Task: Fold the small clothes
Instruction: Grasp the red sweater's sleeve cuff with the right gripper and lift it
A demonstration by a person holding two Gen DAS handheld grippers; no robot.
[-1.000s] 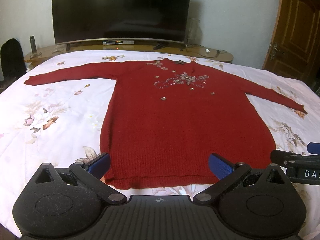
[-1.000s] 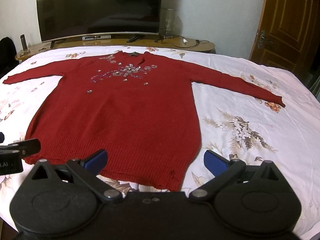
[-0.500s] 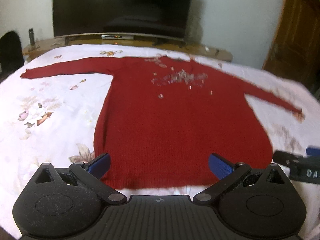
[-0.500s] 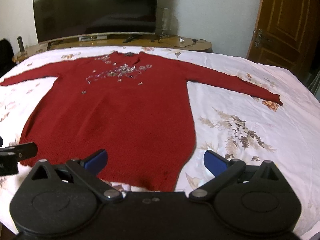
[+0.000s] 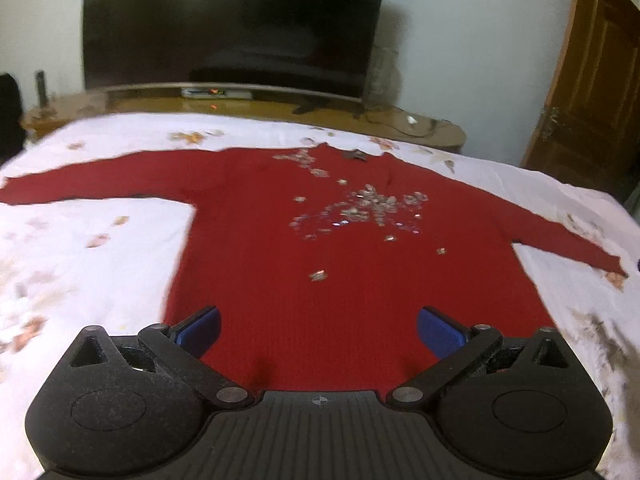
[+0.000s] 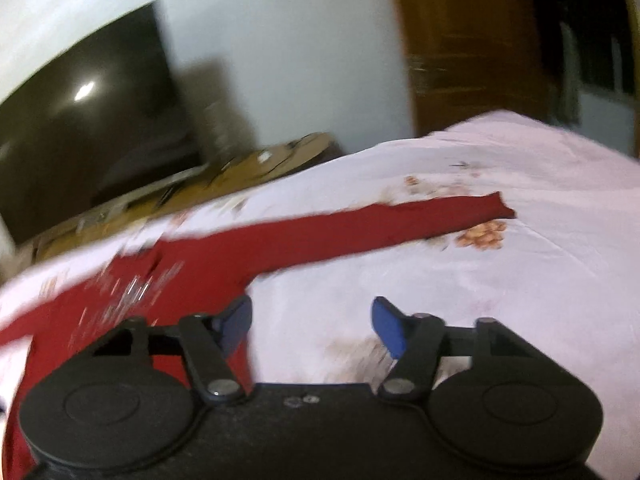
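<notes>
Well, the red sweater (image 5: 320, 300) lies flat on the flowery white bed sheet (image 5: 92, 264), neck toward the big dark TV (image 5: 232, 28), sleeves stretched out sideways. Over it, the left gripper (image 5: 318, 326) has its blue pads wide apart, holding nothing. Beside one sleeve, the right gripper (image 6: 310, 324) has just been closing, with nothing between its pads. A brown door (image 5: 592, 80) stands nearby.
</notes>
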